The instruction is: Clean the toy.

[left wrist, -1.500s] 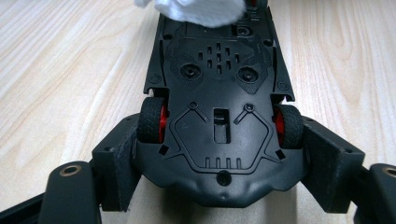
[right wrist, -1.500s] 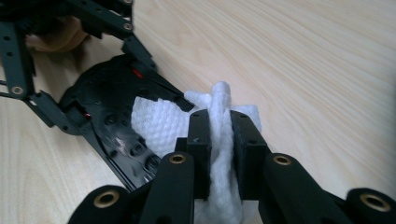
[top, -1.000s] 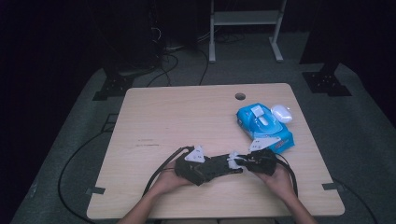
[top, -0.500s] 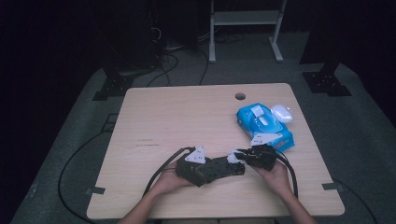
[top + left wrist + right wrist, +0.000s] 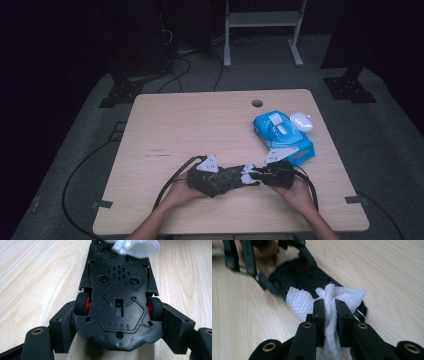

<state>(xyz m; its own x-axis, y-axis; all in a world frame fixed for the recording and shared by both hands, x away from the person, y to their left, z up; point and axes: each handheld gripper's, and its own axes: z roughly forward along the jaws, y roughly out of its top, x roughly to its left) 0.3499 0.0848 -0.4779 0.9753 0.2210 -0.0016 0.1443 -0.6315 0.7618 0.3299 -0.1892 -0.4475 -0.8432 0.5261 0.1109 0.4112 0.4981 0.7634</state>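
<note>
Left gripper [image 5: 117, 340]: I clamp the black toy car chassis [image 5: 117, 287], underside up, low over the wooden surface [image 5: 200, 125] | Right gripper [image 5: 329, 315]: jaws pinched narrow on a white wipe [image 5: 299, 302], pressed against the chassis end | Blue wipes pack [image 5: 282, 135]: far right

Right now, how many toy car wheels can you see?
2. Left wheel and right wheel, red-hubbed, either side of the upturned toy car, beside the left hand-held gripper's pads. Others may be hidden.
</note>
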